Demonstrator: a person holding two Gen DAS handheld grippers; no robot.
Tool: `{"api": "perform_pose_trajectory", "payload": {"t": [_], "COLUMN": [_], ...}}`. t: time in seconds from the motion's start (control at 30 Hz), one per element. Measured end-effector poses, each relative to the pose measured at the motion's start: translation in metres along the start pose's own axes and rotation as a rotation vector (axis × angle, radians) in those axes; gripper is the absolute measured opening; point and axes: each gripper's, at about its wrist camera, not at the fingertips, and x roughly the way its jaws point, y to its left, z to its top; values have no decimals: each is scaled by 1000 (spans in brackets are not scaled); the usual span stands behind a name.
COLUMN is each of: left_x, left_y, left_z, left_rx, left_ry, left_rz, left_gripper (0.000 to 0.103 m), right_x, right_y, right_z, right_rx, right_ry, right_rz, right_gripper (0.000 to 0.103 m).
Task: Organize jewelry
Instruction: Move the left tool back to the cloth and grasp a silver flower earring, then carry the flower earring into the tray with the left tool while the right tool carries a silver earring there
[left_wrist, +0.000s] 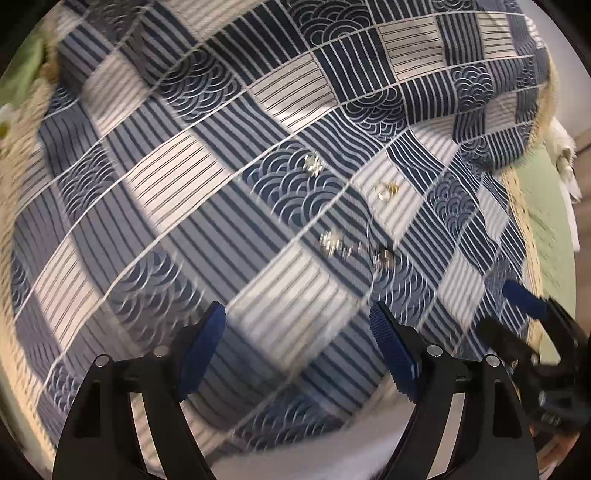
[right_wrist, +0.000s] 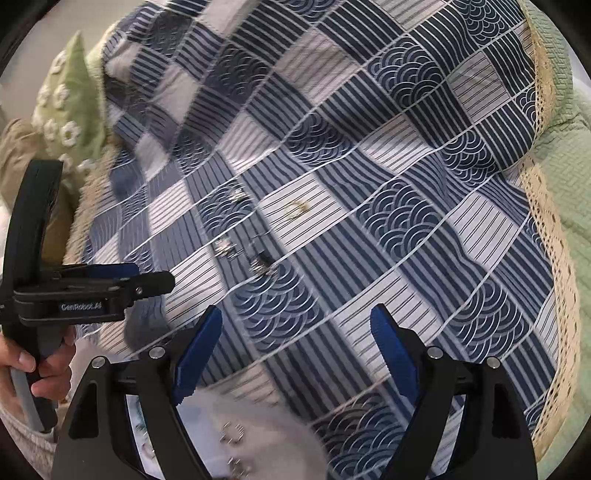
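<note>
Several small jewelry pieces lie on a blue and white patterned cloth (left_wrist: 184, 184). In the left wrist view I see a silver piece (left_wrist: 314, 164), a gold ring-like piece (left_wrist: 387, 190) and a silver and dark cluster (left_wrist: 356, 249). The right wrist view shows the same silver piece (right_wrist: 236, 195), gold piece (right_wrist: 297, 209) and cluster (right_wrist: 247, 256) on the cloth (right_wrist: 406, 221). My left gripper (left_wrist: 297, 325) is open and empty, short of the cluster. My right gripper (right_wrist: 295, 328) is open and empty, below the cluster. More small silver pieces (right_wrist: 232, 432) lie on a white surface between the right fingers.
A green quilted cover (right_wrist: 565, 155) with a cream lace edge (right_wrist: 539, 206) borders the cloth on the right. A green embroidered cushion (right_wrist: 70, 107) sits at the left. The left gripper's body (right_wrist: 74, 291) and the hand holding it show at the left; the right gripper (left_wrist: 532, 325) shows at the lower right.
</note>
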Motion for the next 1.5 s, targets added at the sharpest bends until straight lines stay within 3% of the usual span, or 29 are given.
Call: {"api": "perform_pose_trajectory", "payload": {"t": [0.27, 0.43, 0.53, 0.67, 0.83, 0.93, 1.03, 1.3, 1.43, 1.5], "left_x": [48, 55, 61, 56, 51, 46, 35, 16, 13, 13], "left_y": [-10, -28, -31, -26, -12, -5, 10, 52, 62, 68], "left_z": [35, 41, 39, 37, 35, 33, 31, 25, 26, 27], "left_rx": [5, 63, 70, 53, 17, 0, -17, -66, -96, -99], "left_ry": [65, 47, 40, 25, 26, 30, 29, 27, 25, 23], "left_rz": [35, 70, 139, 182, 128, 129, 119, 119, 100, 93], "left_gripper": [72, 69, 53, 19, 17, 17, 17, 17, 17, 17], "right_x": [19, 27, 27, 26, 34, 48, 58, 92, 104, 104], "right_y": [-15, -18, -17, -17, -13, -1, 11, 51, 56, 57], "right_z": [11, 13, 12, 14, 24, 35, 39, 39, 42, 42], "right_rx": [4, 7, 1, 5, 16, -17, -52, -188, -206, -204], "right_ry": [24, 42, 43, 31, 28, 74, 125, 195, 226, 233], "right_rz": [-12, -13, -18, -22, 10, 49, 74, 19, 14, 43], "right_gripper": [81, 81, 81, 81, 81, 80, 65, 50, 38, 26]}}
